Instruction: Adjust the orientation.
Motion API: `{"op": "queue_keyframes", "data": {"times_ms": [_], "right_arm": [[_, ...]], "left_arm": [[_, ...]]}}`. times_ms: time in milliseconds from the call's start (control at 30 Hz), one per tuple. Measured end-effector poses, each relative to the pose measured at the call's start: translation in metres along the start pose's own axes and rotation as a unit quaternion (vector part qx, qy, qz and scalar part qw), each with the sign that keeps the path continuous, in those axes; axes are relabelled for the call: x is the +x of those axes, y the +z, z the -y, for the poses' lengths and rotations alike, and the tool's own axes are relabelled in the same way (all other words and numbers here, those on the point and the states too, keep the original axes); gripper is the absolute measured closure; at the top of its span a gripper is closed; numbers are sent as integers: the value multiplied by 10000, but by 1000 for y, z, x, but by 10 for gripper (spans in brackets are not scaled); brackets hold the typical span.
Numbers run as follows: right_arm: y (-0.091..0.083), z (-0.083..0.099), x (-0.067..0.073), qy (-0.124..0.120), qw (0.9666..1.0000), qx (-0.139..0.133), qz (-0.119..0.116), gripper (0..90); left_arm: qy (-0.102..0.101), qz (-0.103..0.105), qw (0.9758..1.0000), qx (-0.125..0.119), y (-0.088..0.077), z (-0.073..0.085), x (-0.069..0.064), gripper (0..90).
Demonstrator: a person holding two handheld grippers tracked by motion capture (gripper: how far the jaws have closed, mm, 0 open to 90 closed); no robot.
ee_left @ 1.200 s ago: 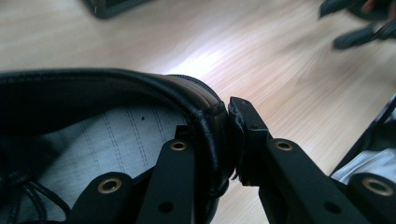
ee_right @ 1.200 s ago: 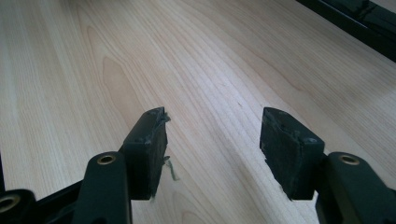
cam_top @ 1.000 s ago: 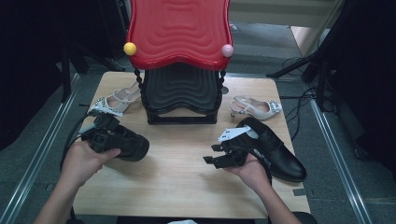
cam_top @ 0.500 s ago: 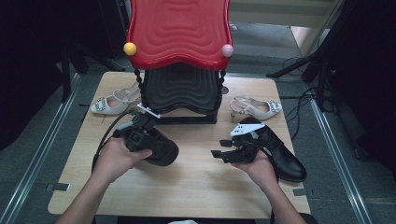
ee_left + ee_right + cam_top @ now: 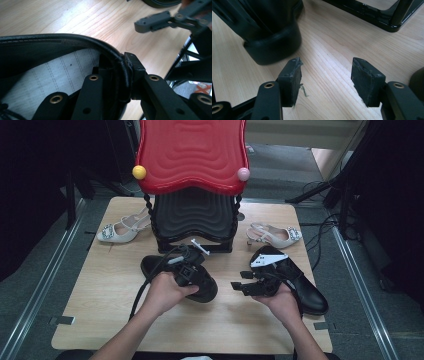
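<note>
Bare table (image 5: 125, 320) along the near edge and left side. Black shoe rack (image 5: 192, 220) blocks the centre rear. Open gap between the two black shoes, left (image 5: 200, 287), right (image 5: 310, 292); sandals (image 5: 120, 231) flank the rack.

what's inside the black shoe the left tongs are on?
In the black shoe, the left gripper view shows a pale stitched lining and one jaw of the left tongs, clamping the collar rim. The jaws and shadow hide the toe end.

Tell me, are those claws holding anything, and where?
The left claw pinches a black shoe by its collar rim; the right claw is open and empty.
</note>
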State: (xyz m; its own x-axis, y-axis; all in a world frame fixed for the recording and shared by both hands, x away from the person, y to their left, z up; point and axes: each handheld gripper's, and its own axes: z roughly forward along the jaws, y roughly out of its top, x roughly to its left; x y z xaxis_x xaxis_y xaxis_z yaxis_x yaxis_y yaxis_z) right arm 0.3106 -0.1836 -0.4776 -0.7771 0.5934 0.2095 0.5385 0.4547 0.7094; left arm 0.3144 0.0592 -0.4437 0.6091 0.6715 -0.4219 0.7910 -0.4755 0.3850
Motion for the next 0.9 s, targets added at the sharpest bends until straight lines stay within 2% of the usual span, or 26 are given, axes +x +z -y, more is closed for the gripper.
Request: {"op": "queue_keyframes", "data": {"times_ms": [167, 233, 300, 333, 467, 533, 600, 633, 700, 800, 900], "right_arm": [[0, 3, 0, -2, 10000, 39, 38, 425], [0, 4, 0, -1, 10000, 60, 54, 425], [1, 4, 1, 7, 9999, 77, 68, 426], [1, 5, 1, 10, 9999, 97, 85, 426], [2, 7, 2, -6, 9999, 123, 102, 427], [2, 8, 2, -8, 9999, 131, 104, 427], [1, 9, 3, 30, 9998, 147, 110, 428], [1, 9, 3, 30, 9998, 133, 116, 428], [-1, 10, 2, 31, 9999, 122, 114, 428], [-3, 11, 2, 71, 9998, 110, 127, 428], [-4, 12, 1, 102, 9998, 84, 131, 429]], "left_arm": [[-20, -35, 10000, 79, 13, -5, -1, 755], [32, 91, 9999, 45, 16, -6, 1, 774], [-9, 148, 9999, -26, 17, -6, 2, 799], [10, 251, 9997, -60, 19, -7, 2, 796], [159, 129, 9997, -127, 17, -8, 0, 775], [187, 144, 9996, -124, 16, -8, 0, 726], [298, 192, 9991, -216, 14, -9, -3, 635], [454, 138, 9986, -252, 13, -8, -4, 588], [639, -75, 9974, -325, 11, -6, -8, 546], [723, -8, 9966, -399, 3, -4, -8, 503], [687, 53, 9958, -603, -9, -2, -8, 471]]}}
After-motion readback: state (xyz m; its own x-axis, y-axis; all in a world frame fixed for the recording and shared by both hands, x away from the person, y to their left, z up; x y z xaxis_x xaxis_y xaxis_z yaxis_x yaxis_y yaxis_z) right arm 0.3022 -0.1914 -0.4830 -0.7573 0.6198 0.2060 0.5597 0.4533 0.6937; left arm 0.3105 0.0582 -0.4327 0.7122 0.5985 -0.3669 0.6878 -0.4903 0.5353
